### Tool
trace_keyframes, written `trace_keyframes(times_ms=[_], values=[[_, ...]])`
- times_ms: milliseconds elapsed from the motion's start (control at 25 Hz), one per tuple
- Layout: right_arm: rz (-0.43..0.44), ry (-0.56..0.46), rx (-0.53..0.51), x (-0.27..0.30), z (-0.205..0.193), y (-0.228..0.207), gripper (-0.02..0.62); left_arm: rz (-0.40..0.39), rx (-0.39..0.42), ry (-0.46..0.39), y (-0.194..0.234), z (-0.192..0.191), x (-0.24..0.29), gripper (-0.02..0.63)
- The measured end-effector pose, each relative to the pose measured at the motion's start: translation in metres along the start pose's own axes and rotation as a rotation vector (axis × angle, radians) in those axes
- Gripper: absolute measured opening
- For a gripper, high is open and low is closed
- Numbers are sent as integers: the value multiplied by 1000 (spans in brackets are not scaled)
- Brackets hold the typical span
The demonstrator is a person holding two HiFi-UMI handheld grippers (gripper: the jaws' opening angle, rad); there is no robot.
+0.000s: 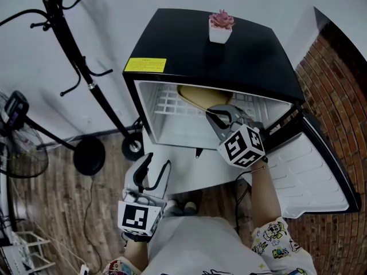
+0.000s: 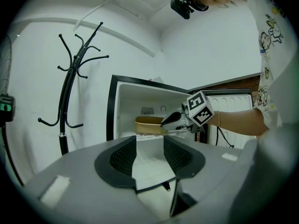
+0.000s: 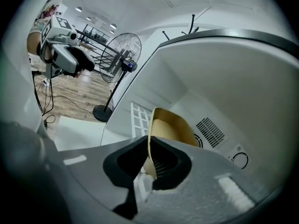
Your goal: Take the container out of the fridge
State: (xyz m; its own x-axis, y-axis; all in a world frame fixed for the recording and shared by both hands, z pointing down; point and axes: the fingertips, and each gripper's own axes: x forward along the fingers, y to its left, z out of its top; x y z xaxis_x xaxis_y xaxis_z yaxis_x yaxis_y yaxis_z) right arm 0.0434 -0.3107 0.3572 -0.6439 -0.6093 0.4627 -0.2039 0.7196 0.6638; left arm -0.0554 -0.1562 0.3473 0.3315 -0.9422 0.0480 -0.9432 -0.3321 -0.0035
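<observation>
Container (image 3: 170, 129) sits inside the fridge (image 1: 189, 50), its rim pinched by your right gripper (image 3: 148, 158). Hold the squeeze, lift slightly, draw it straight out, level. Left gripper (image 2: 149, 155) hangs before the fridge, jaws apart, empty.

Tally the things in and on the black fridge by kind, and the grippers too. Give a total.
Tan plastic container: 1
Pink potted plant in a white pot: 1
Yellow rectangular label: 1
Handheld two-jaw grippers: 2 (left gripper, right gripper)
Total: 5
</observation>
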Motion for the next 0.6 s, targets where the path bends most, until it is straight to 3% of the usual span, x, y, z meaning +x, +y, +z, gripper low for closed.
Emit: trace_keyframes(times_ms=[600], values=[[-14, -27, -14, -28, 15, 19, 20, -6, 9, -34, -8, 4, -23, 184]])
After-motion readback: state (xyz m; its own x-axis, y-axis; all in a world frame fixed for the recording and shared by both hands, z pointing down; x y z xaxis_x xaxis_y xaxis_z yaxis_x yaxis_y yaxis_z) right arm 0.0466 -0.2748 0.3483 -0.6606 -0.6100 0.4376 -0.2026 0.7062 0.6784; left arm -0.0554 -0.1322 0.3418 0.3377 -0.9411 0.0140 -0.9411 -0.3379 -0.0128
